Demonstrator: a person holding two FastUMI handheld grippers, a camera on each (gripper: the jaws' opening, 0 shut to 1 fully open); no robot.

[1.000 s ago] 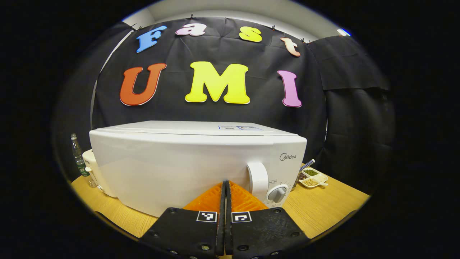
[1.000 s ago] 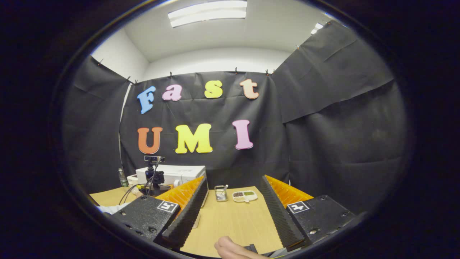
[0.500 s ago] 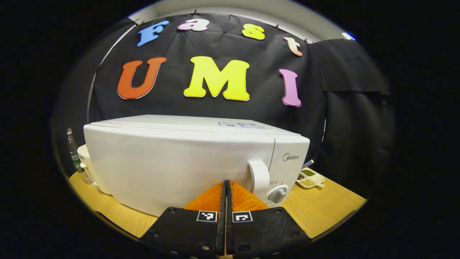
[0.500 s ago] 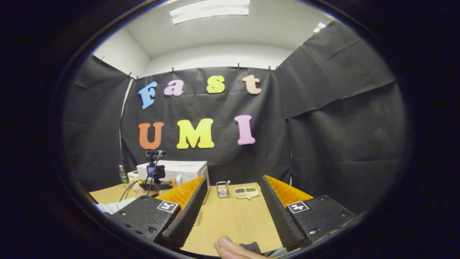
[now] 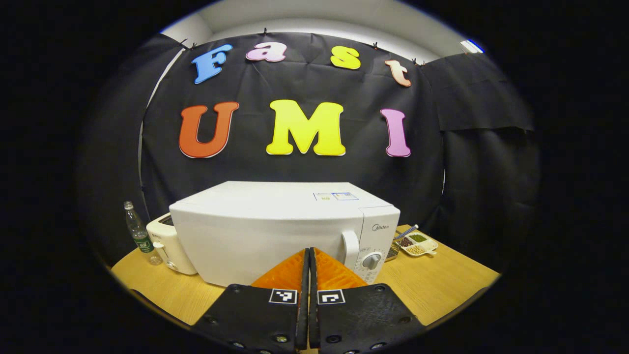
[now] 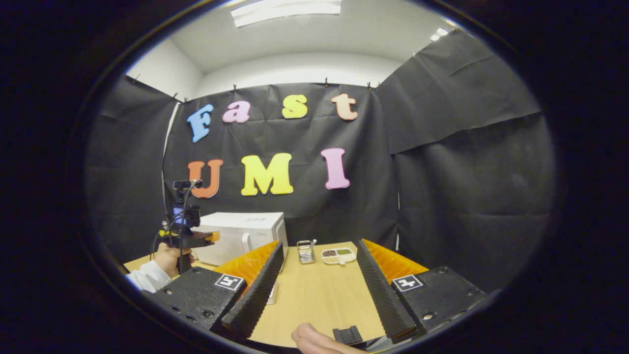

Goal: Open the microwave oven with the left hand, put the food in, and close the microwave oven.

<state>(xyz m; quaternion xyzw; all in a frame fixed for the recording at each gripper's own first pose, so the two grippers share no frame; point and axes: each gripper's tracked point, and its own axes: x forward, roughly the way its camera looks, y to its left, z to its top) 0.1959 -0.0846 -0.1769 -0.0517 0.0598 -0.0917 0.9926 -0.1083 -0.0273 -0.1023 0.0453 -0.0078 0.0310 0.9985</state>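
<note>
The white microwave oven (image 5: 275, 231) stands at the far left of the wooden desk (image 5: 442, 282), its long axis running left to right, the shut door facing near, with handle (image 5: 351, 248) and knob (image 5: 372, 260) at its right end. The left gripper (image 5: 308, 255) points at the door with its jaws pressed together, short of touching it. A toaster (image 5: 164, 243) and bottle (image 5: 139, 233) sit to the oven's left, and a divided dish (image 5: 418, 243) to its right. The right gripper (image 6: 319, 280) hangs over bare desk with its jaws spread wide.
</note>
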